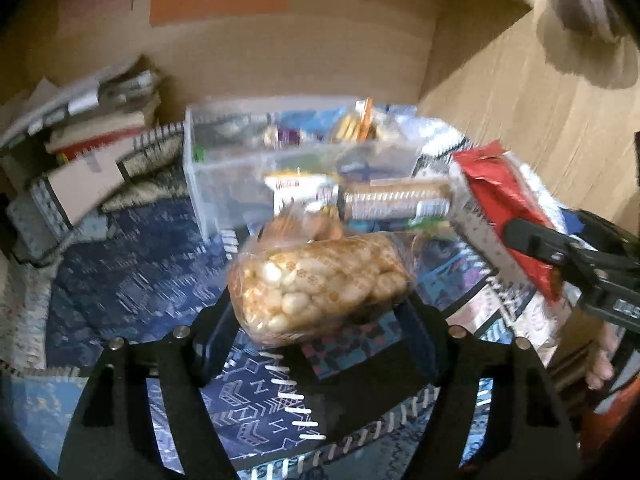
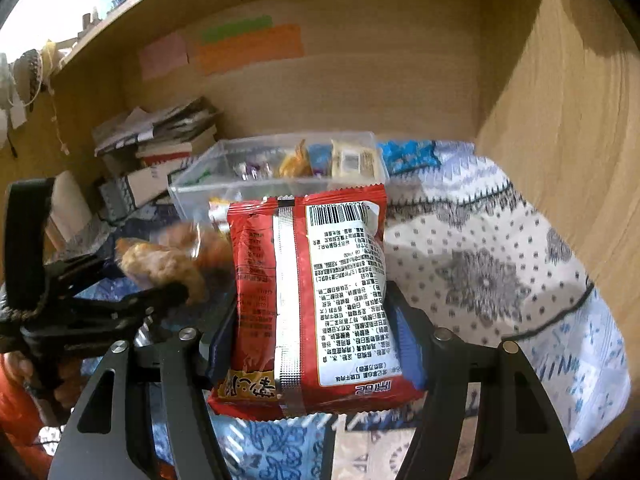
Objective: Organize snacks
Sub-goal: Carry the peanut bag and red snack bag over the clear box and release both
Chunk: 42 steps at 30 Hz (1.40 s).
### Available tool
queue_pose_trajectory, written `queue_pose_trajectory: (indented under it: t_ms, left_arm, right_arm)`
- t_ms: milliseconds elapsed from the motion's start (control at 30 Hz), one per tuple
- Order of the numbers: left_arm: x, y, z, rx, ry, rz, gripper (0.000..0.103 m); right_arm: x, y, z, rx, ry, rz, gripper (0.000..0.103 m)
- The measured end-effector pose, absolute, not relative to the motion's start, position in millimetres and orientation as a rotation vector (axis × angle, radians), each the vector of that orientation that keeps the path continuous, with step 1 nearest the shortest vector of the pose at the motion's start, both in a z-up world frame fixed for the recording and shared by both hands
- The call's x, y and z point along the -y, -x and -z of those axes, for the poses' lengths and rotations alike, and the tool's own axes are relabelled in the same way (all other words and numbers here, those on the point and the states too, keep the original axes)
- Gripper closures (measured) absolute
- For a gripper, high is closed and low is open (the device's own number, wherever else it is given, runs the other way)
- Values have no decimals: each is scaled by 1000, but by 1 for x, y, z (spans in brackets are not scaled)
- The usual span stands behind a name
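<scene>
The left gripper (image 1: 320, 316) clamps a clear bag of pale round snacks (image 1: 316, 280), raised above the patterned cloth (image 1: 132, 280). The right gripper (image 2: 310, 344) grips a red foil snack packet (image 2: 308, 300), label side up. Both are near a clear plastic box (image 2: 280, 168) holding packets, beyond them.

I see a clear bag of pale nuts (image 1: 320, 284) lifted above the cloth, a red packet (image 2: 312, 300) upright, label facing me, and the clear box (image 2: 280, 176) behind holding snacks.
</scene>
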<state>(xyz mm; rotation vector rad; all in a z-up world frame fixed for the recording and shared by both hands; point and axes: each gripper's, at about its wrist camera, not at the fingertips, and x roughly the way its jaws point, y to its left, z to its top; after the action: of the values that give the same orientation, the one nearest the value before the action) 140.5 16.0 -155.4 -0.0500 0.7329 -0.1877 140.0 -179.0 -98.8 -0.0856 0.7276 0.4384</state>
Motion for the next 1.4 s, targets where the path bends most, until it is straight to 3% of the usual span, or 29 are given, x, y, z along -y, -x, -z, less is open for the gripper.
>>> queue_pose_trajectory:
  t_ms: [767, 1400]
  left_arm:
    - [-65, -195, 66, -536, 96, 71, 29]
    - [-74, -292, 99, -646, 95, 32, 29]
  right_arm:
    - [125, -214, 42, -574, 177, -495, 40]
    - [85, -305, 83, -772, 277, -524, 40]
